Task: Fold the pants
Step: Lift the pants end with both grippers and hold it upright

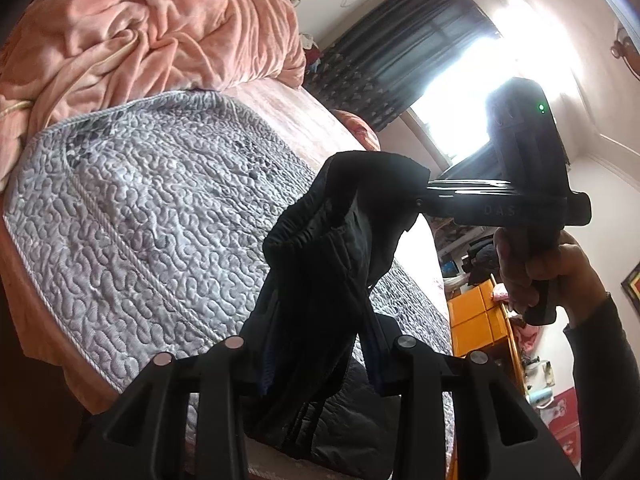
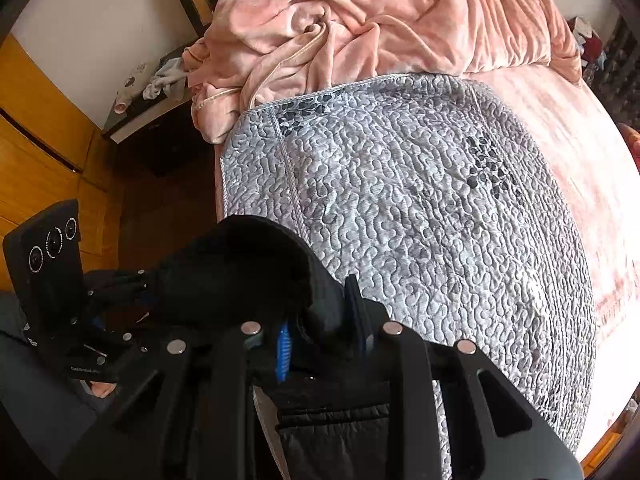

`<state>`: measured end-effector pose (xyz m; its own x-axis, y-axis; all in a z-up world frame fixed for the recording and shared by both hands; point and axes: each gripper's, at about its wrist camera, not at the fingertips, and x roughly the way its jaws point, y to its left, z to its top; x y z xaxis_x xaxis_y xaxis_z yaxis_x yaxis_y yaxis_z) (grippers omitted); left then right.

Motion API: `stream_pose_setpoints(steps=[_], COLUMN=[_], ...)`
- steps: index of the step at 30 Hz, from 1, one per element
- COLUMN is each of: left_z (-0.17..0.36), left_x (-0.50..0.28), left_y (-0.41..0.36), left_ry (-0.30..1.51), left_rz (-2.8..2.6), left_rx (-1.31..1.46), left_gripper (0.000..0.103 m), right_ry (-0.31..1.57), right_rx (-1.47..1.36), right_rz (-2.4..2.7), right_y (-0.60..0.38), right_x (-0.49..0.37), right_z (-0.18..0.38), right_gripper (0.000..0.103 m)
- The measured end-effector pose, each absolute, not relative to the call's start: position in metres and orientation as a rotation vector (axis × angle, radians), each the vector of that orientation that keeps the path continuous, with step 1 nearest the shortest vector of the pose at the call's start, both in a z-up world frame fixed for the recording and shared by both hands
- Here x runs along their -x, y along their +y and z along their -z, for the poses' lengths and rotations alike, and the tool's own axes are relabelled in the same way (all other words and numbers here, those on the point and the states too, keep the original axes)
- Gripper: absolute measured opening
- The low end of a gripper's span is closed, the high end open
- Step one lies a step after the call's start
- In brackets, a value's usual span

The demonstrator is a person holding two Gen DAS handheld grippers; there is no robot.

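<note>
left gripper [image 1: 316,344] clamps the black pants [image 1: 320,264] at lower centre, right gripper [image 1: 420,196] pinches their waistband at centre right. the pants hang above the grey quilted bedspread [image 1: 160,208]. step looks like the lift; next, lay them flat on the quilt.

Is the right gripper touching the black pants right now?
Touching. In the left wrist view the right gripper has its jaws closed on the waist edge of the black pants, which hang from it above the grey quilt.
</note>
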<state>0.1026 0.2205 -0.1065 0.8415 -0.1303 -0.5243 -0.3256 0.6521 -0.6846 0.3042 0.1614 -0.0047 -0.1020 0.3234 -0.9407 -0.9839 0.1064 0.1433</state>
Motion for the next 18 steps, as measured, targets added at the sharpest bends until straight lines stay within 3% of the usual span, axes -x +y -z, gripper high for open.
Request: stream_pose_setpoints(steps=[18], left_z=[0.076], left_x=[-0.108], left_y=[0.177], left_ry=[0.581], left_rz=[-0.067], left_rx=[0.759], left_gripper=[0.035], right_ry=[1.075], right_rx=[0.761], right_rz=[-1.301], right_y=[0.109], right_x=[-0.305], right_z=[-0.017], right_gripper=[0.023])
